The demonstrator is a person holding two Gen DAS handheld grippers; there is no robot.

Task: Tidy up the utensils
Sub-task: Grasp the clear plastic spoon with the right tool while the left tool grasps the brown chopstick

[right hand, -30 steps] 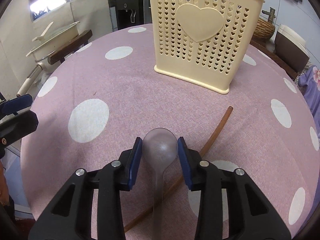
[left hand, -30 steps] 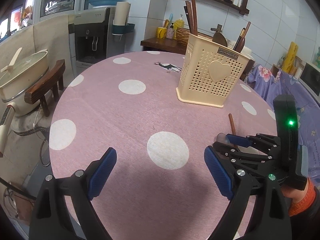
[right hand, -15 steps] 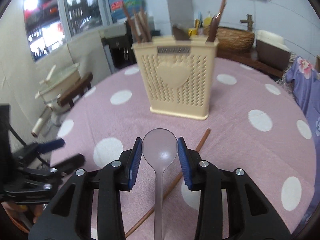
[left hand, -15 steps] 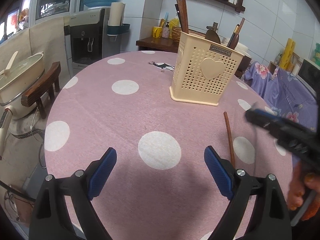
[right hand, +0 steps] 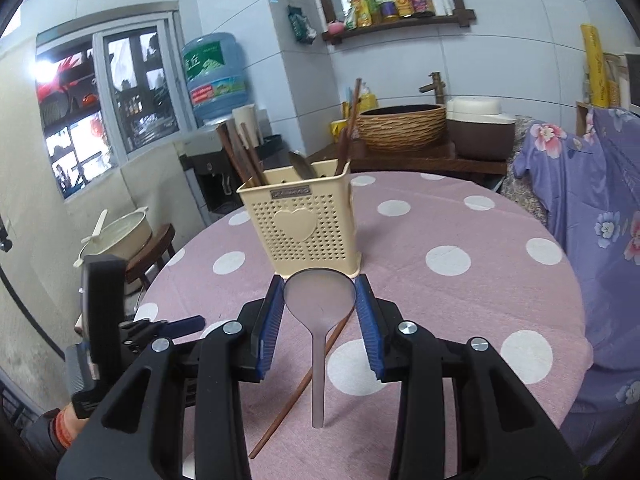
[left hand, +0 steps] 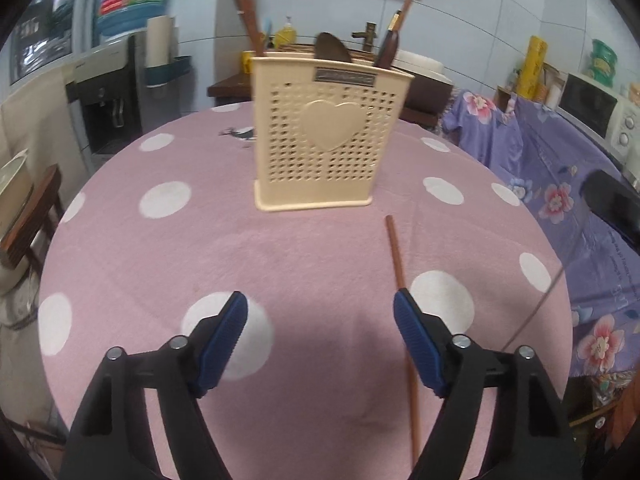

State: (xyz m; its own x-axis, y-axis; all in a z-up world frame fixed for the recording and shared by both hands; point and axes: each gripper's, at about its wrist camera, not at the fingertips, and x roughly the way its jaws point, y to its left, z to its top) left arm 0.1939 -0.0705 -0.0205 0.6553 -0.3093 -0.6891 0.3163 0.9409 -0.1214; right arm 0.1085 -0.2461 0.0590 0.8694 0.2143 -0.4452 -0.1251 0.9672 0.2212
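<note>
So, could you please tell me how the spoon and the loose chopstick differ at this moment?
The translucent grey spoon is held off the table between the right gripper's jaws; the brown chopstick lies flat on the tablecloth, unheld. The spoon has a broad bowl; the chopstick is a thin stick. Both are outside the holder.

White tiled walls [right hand: 500, 20], a bright window [right hand: 100, 112], a wooden shelf [right hand: 400, 26] with bottles and a water dispenser [right hand: 212, 80] surround the room.

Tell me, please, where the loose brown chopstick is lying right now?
The chopstick lies flat on the polka-dot tablecloth, in front of the cream utensil holder and to its right in the left wrist view, running beside the left hand-held gripper.
</note>
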